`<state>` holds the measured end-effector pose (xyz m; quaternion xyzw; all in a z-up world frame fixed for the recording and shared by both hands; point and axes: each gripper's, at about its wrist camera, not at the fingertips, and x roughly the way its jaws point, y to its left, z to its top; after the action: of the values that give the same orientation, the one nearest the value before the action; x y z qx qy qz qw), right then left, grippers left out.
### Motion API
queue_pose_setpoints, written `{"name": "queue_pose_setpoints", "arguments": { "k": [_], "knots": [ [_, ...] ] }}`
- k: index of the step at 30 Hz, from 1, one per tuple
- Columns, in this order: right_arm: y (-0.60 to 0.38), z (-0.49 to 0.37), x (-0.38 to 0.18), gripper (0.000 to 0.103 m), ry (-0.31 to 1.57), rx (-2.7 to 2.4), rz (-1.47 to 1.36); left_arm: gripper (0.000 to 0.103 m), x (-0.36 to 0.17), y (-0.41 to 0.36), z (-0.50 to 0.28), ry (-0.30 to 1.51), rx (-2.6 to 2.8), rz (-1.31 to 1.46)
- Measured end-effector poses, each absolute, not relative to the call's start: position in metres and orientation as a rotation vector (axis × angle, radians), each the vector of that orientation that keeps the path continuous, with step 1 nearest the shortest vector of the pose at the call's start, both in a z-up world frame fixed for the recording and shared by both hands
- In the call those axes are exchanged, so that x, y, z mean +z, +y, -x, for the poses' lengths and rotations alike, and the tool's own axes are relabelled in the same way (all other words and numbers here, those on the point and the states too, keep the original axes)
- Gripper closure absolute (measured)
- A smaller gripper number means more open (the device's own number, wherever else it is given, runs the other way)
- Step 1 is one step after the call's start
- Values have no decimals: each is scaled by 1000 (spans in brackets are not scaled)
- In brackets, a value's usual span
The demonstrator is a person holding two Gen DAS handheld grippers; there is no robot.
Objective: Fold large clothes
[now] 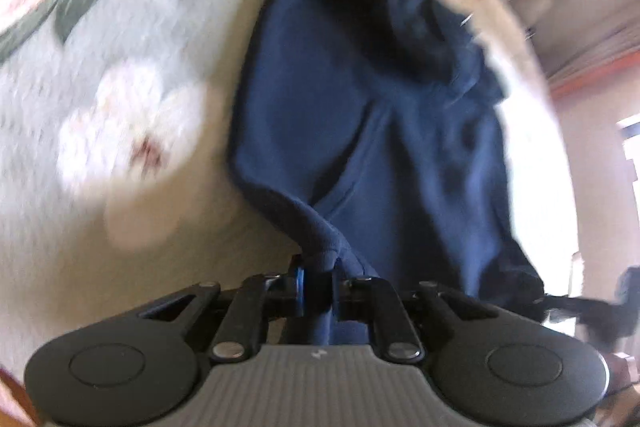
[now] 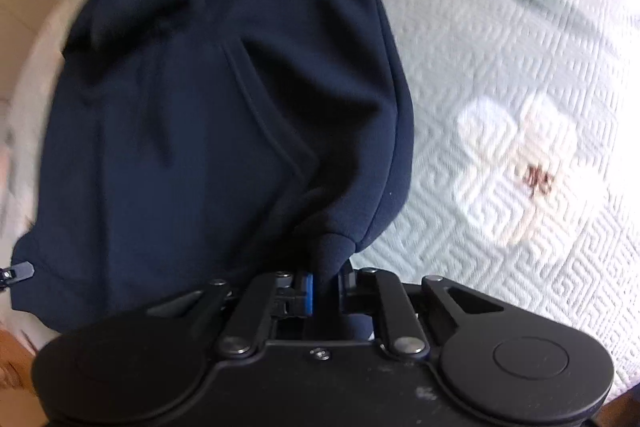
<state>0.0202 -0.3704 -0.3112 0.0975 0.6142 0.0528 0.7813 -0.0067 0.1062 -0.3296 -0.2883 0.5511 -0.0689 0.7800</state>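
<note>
Left wrist view: the left gripper (image 1: 318, 277) has its jaws clamped on a bunched hem of the navy garment (image 1: 360, 99), which lies across the floral bedspread (image 1: 120, 67).

Right wrist view: the right gripper (image 2: 326, 281) pinches another corner, probably so both corners lift together for a fold.

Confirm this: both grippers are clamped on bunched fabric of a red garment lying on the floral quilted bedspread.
Not quite: the garment is navy blue, as both wrist views show. The left gripper and right gripper do pinch its fabric over the floral bedspread.
</note>
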Motion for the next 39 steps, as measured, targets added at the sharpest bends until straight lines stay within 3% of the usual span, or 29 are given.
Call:
{"name": "queue_pose_setpoints", "arguments": {
  "k": [7, 12, 14, 15, 16, 18, 21, 27, 32, 36, 39],
  "knots": [
    [-373, -100, -236, 90, 1113, 99, -296, 90, -255, 136, -77, 959, -272, 662],
    [-362, -201, -218, 89, 926, 86, -298, 88, -243, 159, -181, 805, -267, 662],
    [-351, -246, -224, 78, 890, 68, -290, 81, -246, 160, -220, 751, -212, 580],
    [-358, -257, -227, 55, 883, 48, -305, 74, -253, 160, -238, 760, -173, 561],
    [-356, -265, -231, 37, 874, 11, -318, 73, -261, 164, -250, 772, -138, 563],
    [-368, -268, -224, 31, 849, -8, -321, 68, -270, 176, -255, 769, -120, 601],
    [-373, -250, -230, 29, 848, 24, -224, 54, -284, 185, -251, 798, -129, 616],
    [-352, -284, -262, 29, 901, 93, 7, 53, -300, 178, -279, 890, -246, 465],
    [-320, -321, -289, 27, 904, 241, 315, 52, -303, 138, -306, 981, -332, 72],
    [-297, -338, -319, 27, 937, 406, 562, 52, -314, 121, -329, 1024, -390, -54],
    [-276, -344, -336, 29, 843, 424, 734, 52, -324, 116, -352, 1036, -375, -74]
  ]
}}
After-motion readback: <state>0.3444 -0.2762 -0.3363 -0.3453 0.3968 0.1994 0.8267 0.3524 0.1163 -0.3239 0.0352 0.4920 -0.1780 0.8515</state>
